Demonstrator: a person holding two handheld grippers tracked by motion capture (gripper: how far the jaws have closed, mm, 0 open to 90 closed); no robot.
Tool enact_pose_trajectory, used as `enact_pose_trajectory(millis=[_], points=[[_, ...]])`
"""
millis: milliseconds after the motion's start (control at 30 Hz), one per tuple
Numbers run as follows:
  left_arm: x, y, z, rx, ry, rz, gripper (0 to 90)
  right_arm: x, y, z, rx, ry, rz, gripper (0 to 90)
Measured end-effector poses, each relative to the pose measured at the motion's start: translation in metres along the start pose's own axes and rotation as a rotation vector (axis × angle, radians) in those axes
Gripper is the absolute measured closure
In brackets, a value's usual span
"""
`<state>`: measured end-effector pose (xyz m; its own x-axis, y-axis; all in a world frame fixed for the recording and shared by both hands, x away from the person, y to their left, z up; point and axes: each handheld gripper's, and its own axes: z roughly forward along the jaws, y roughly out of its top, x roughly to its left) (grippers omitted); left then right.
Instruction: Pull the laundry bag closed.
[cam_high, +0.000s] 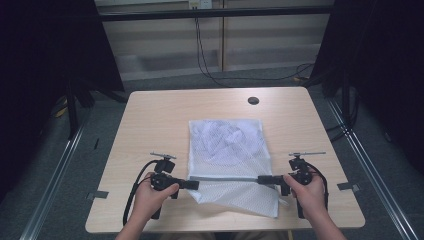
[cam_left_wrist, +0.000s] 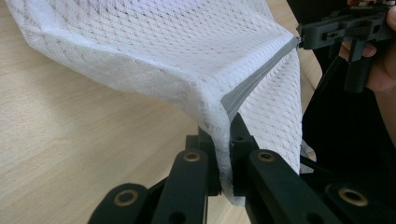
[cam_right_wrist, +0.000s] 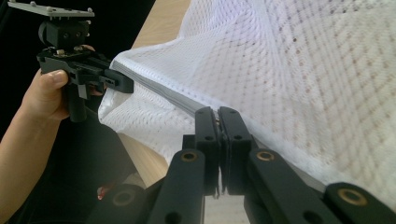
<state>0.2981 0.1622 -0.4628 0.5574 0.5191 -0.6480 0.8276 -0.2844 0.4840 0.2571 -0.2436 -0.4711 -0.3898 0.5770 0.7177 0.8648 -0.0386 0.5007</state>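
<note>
A white mesh laundry bag (cam_high: 227, 150) lies in the middle of the pale wooden worktop (cam_high: 150, 125), its far part flat and slightly rumpled, its near part lifted off the wood. A grey zipper band (cam_high: 225, 178) runs across the bag near the person's side and is pulled into a fairly straight line between the two tools. The near flap of mesh below that line hangs down toward the worktop's front edge.

The left tool (cam_high: 192, 184) has its jaws pressed together on the bag's left end, right where the zipper band meets the side seam; in the left gripper view the mesh (cam_left_wrist: 187, 56) bunches down between the black jaws of that tool (cam_left_wrist: 224, 154). The right tool (cam_high: 263, 179) is likewise pinching the zipper's right end, jaws closed tight on the grey strip (cam_right_wrist: 159, 91) in the right gripper view.

Both hands rest low near the front edge, well apart. A small dark round hole (cam_high: 253, 100) sits in the worktop beyond the bag.
</note>
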Motion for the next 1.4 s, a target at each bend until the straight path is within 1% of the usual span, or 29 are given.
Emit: enact_pose_trajectory(millis=[67,133,200,233,267,400,433,500,533,600,633,733,767,933,1000,1033,1067,1133,1233,1267,1300,1367,1400], points=[[0.0,-0.001,0.001,-0.005,0.006,0.0,88.2,-0.001,-0.001,-0.002,-0.001,-0.002,-0.005,87.6],[0.0,-0.001,0.002,0.003,0.0,-0.002,88.2,-0.002,-0.001,-0.004,0.002,-0.006,0.001,87.6],[0.0,-0.002,0.002,0.0,0.003,-0.009,88.2,-0.003,-0.001,-0.007,-0.003,-0.008,-0.003,87.7],[0.0,-0.002,0.002,-0.003,0.001,-0.009,88.2,-0.004,-0.001,-0.008,-0.003,-0.007,0.003,87.6],[0.0,-0.001,0.001,-0.004,0.002,-0.006,88.2,-0.005,-0.001,-0.008,-0.008,-0.006,-0.004,87.6],[0.0,-0.001,0.002,0.0,0.0,-0.003,88.2,-0.005,-0.002,-0.012,-0.008,-0.016,0.004,87.6],[0.0,-0.001,0.002,-0.001,-0.007,-0.004,88.2,-0.006,-0.002,-0.012,-0.014,-0.013,0.0,87.6],[-0.001,-0.001,0.002,-0.003,-0.005,-0.013,88.2,-0.006,-0.003,-0.013,-0.015,-0.016,0.0,87.6],[-0.001,-0.001,0.001,-0.002,0.0,-0.004,88.2,-0.007,-0.003,-0.013,-0.014,-0.013,0.003,87.6],[-0.001,-0.001,0.001,-0.004,0.005,-0.007,88.2,-0.007,-0.003,-0.014,-0.015,-0.015,0.0,87.6],[0.0,-0.001,0.0,-0.003,0.007,-0.001,88.3,-0.007,-0.003,-0.014,-0.01,-0.016,0.005,87.6],[0.0,-0.001,0.0,-0.002,0.001,-0.003,88.2,-0.008,-0.004,-0.015,-0.011,-0.013,0.013,87.6],[0.0,-0.001,0.001,-0.003,0.006,-0.007,88.2,-0.008,-0.004,-0.015,-0.015,-0.012,0.007,87.6],[0.0,-0.001,0.001,-0.003,0.005,-0.009,88.2,-0.008,-0.005,-0.015,-0.015,-0.013,0.012,87.6],[0.0,-0.001,0.0,-0.005,0.006,-0.01,88.2,-0.009,-0.006,-0.016,-0.015,-0.022,0.012,87.6],[0.0,-0.001,0.0,-0.005,0.008,-0.009,88.2,-0.01,-0.006,-0.017,-0.014,-0.02,0.009,87.6],[0.0,-0.001,0.0,-0.003,0.001,-0.015,88.2,-0.01,-0.007,-0.017,-0.018,-0.021,0.013,87.6],[0.0,-0.001,0.0,-0.004,0.008,-0.009,88.2,-0.01,-0.007,-0.017,-0.019,-0.019,0.014,87.6],[0.0,-0.001,0.0,-0.002,0.007,-0.008,88.2,-0.011,-0.008,-0.018,-0.023,-0.016,0.016,87.6],[0.0,-0.001,0.0,-0.001,0.013,0.0,88.2,-0.011,-0.008,-0.018,-0.021,-0.017,0.023,87.6],[0.0,-0.001,0.0,-0.003,0.014,-0.008,88.2,-0.012,-0.008,-0.019,-0.021,-0.026,0.019,87.6],[0.001,-0.001,-0.001,-0.005,0.012,-0.007,88.2,-0.013,-0.008,-0.021,-0.026,-0.023,0.032,87.6],[0.001,-0.001,-0.002,-0.006,0.013,-0.01,88.2,-0.015,-0.009,-0.022,-0.033,-0.023,0.027,87.6]])
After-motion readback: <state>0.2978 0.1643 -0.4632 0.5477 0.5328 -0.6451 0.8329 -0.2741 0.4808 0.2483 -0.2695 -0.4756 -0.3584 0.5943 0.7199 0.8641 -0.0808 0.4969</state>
